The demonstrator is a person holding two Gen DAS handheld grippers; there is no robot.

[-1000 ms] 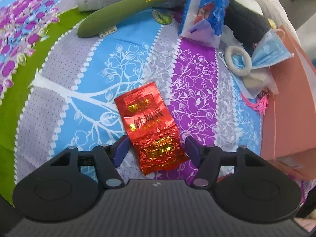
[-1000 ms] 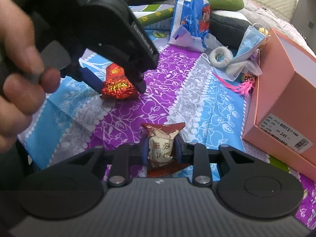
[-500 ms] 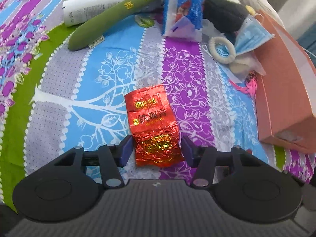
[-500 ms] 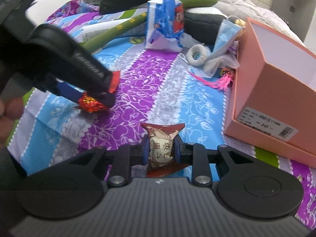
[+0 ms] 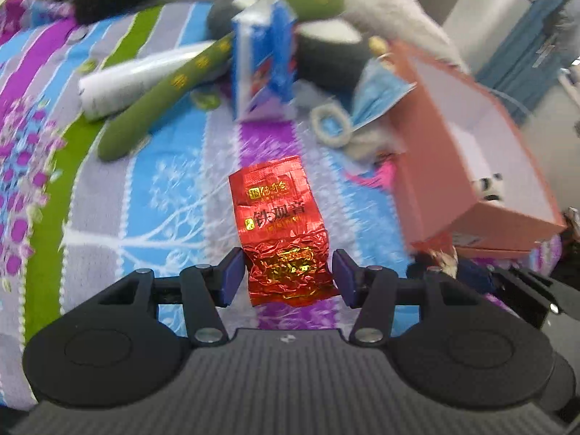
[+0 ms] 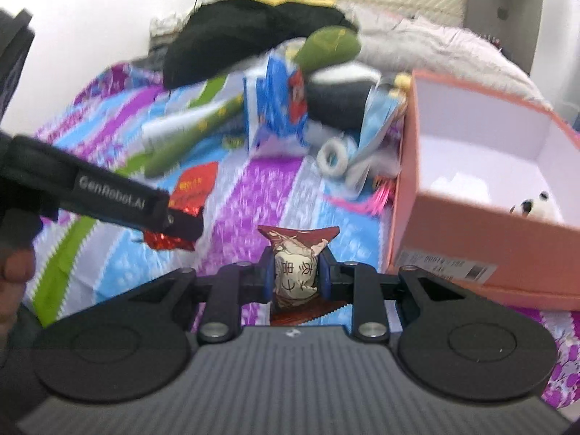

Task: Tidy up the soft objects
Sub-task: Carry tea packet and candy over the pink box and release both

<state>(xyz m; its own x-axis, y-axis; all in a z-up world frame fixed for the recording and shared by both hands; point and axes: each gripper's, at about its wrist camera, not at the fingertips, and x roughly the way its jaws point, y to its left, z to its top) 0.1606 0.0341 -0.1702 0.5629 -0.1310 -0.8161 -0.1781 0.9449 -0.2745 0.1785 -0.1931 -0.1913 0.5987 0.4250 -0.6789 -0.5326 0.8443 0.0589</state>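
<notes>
Both grippers are lifting off the bedspread (image 5: 174, 195) now: left gripper (image 5: 288, 275) is clamping the red foil packet (image 5: 279, 224), right gripper (image 6: 295, 275) is pinching the brown snack pouch (image 6: 295, 272), apparently heading for the pink box (image 6: 471, 195).

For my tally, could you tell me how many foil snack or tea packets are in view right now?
2: the red tea packet between the left gripper fingers, and the brown packet clamped in the right gripper. Clutter may hide others.
</notes>
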